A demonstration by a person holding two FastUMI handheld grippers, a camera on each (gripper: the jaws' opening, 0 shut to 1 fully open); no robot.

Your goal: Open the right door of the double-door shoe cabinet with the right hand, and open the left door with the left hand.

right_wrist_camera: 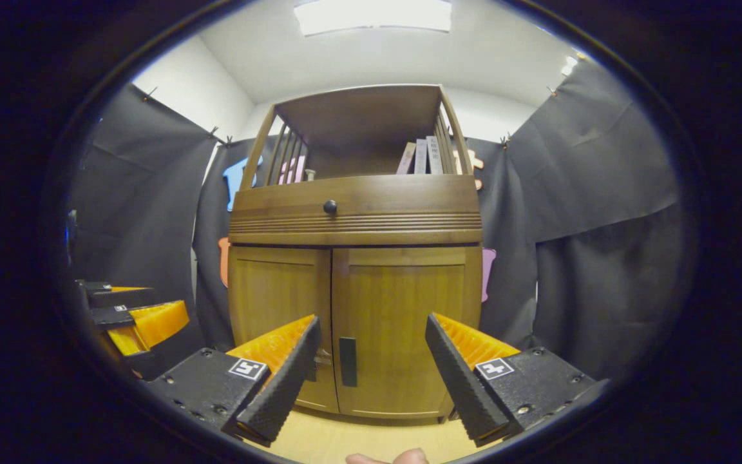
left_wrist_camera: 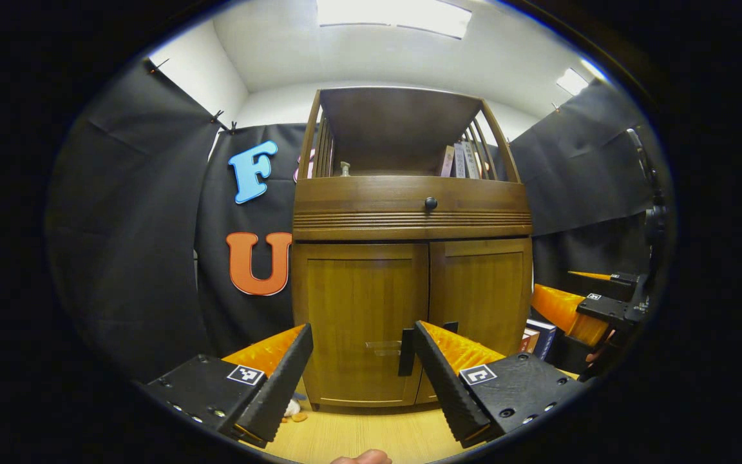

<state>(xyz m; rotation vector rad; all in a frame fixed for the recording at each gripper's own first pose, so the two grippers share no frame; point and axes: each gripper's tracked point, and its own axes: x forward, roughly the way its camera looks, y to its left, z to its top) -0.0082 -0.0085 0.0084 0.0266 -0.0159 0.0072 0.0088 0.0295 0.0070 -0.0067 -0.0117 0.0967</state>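
The shoe cabinet [right_wrist_camera: 355, 258] stands on the wooden floor against the booth wall, both lower doors shut, so this looks like the approach before the first pull. Its right door [right_wrist_camera: 406, 328] carries a dark upright handle [right_wrist_camera: 348, 361] by the centre seam; the left door [left_wrist_camera: 361, 322] has its own handle [left_wrist_camera: 406, 351] there too. The right tool [right_wrist_camera: 371, 370] hangs short of the cabinet, spread wide, empty. The left tool [left_wrist_camera: 361, 370] likewise gapes, empty. Next, I judge, the right tool must close in on its handle.
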